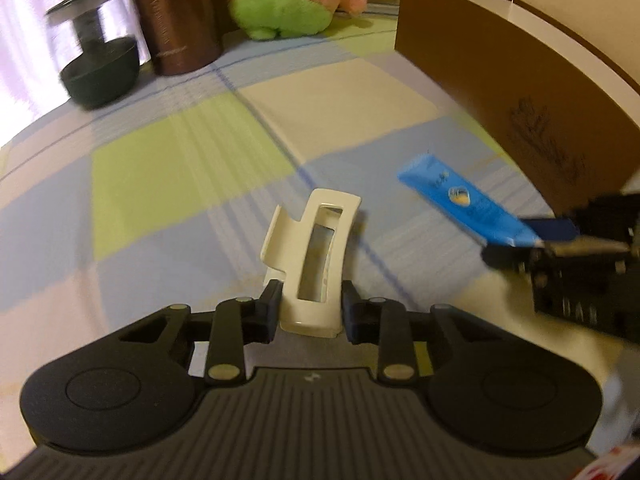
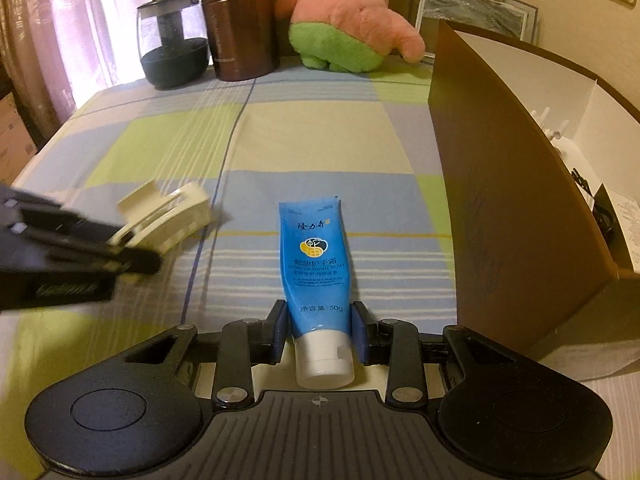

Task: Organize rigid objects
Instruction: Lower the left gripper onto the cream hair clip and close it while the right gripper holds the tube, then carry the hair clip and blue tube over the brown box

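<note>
A cream-white hair claw clip (image 1: 288, 236) stands tilted up from the checked cloth, and my left gripper (image 1: 310, 312) is shut on its lower end, with a pad against each side. In the right wrist view the same clip (image 2: 172, 220) sticks out of the left gripper (image 2: 116, 244) at the left edge. My right gripper (image 2: 319, 328) is shut on a blue hand cream tube (image 2: 314, 264) just above its white cap, and the tube points away along the cloth. The left wrist view shows this tube (image 1: 460, 204) held by the right gripper (image 1: 528, 242) at the right.
An open brown cardboard box (image 2: 500, 200) with white inner walls stands to the right, with small items inside. At the back stand a glass jar (image 2: 172, 40), a brown canister (image 2: 240, 24) and a pink and green plush toy (image 2: 352, 24). A checked cloth (image 2: 320, 140) covers the surface.
</note>
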`<action>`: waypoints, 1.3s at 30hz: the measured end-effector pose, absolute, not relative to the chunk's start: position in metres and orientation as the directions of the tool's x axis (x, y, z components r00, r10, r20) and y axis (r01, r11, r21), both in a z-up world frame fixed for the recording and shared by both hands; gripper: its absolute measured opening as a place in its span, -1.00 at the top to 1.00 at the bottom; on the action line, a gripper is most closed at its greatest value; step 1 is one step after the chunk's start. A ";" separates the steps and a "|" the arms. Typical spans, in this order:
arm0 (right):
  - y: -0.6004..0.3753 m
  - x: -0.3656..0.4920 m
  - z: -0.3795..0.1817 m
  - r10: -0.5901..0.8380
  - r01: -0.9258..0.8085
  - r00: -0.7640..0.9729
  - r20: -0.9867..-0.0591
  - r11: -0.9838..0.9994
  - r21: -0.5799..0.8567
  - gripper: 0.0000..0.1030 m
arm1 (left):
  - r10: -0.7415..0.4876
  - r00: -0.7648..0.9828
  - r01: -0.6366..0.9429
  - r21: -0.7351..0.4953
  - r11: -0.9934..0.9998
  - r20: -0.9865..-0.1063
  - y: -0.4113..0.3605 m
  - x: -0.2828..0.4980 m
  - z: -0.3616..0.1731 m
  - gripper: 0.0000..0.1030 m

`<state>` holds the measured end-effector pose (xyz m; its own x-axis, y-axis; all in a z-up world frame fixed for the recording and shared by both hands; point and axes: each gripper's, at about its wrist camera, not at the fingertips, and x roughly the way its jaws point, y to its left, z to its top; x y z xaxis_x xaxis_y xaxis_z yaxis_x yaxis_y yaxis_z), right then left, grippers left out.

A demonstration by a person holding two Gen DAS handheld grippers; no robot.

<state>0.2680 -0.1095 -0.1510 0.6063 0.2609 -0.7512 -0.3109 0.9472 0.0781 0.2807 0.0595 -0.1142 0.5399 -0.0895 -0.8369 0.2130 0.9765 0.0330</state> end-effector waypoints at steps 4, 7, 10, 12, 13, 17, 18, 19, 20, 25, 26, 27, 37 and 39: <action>-0.111 0.256 -0.151 0.280 -0.341 0.594 -0.754 0.937 0.079 0.42 | -0.069 0.519 0.151 0.011 0.988 -0.852 0.066 0.247 -0.109 0.49; -0.112 0.246 -0.152 0.290 -0.362 0.589 -0.754 0.929 0.076 0.42 | -0.072 0.506 0.120 -0.012 0.993 -0.860 0.071 0.233 -0.105 0.46; -0.112 0.241 -0.153 0.298 -0.374 0.591 -0.750 0.925 0.074 0.41 | -0.074 0.516 0.113 -0.018 0.993 -0.853 0.074 0.232 -0.102 0.33; -0.113 0.242 -0.153 0.299 -0.372 0.590 -0.750 0.925 0.076 0.41 | -0.058 0.529 0.113 0.003 0.994 -0.847 0.072 0.234 -0.100 0.21; -0.113 0.243 -0.153 0.299 -0.369 0.589 -0.751 0.926 0.079 0.40 | -0.057 0.538 0.118 0.008 0.993 -0.841 0.070 0.235 -0.100 0.19; -0.111 0.247 -0.153 0.294 -0.375 0.594 -0.749 0.925 0.065 0.38 | -0.050 0.549 0.137 0.031 0.990 -0.834 0.065 0.243 -0.102 0.18; -0.110 0.248 -0.153 0.291 -0.375 0.595 -0.749 0.925 0.062 0.38 | -0.047 0.552 0.143 0.039 0.989 -0.833 0.063 0.244 -0.103 0.20; -0.110 0.249 -0.153 0.289 -0.373 0.595 -0.750 0.926 0.061 0.38 | -0.048 0.554 0.154 0.046 0.987 -0.831 0.061 0.245 -0.104 0.22; -0.110 0.250 -0.153 0.289 -0.371 0.595 -0.750 0.926 0.062 0.38 | -0.046 0.553 0.160 0.052 0.986 -0.832 0.059 0.246 -0.104 0.23; -0.110 0.250 -0.153 0.289 -0.374 0.595 -0.750 0.925 0.059 0.38 | -0.049 0.555 0.159 0.048 0.986 -0.831 0.057 0.246 -0.106 0.30; -0.110 0.250 -0.153 0.289 -0.380 0.595 -0.750 0.924 0.055 0.38 | -0.050 0.554 0.160 0.048 0.986 -0.831 0.057 0.246 -0.106 0.30; -0.110 0.250 -0.153 0.290 -0.382 0.595 -0.749 0.923 0.054 0.38 | -0.048 0.553 0.159 0.048 0.986 -0.832 0.057 0.246 -0.105 0.30; -0.111 0.246 -0.153 0.295 -0.386 0.592 -0.750 0.921 0.057 0.44 | -0.039 0.550 0.142 0.047 0.989 -0.834 0.055 0.242 -0.104 0.32; -0.113 0.246 -0.152 0.299 -0.386 0.594 -0.746 0.920 0.062 0.45 | -0.037 0.552 0.138 0.048 0.989 -0.833 0.055 0.242 -0.102 0.32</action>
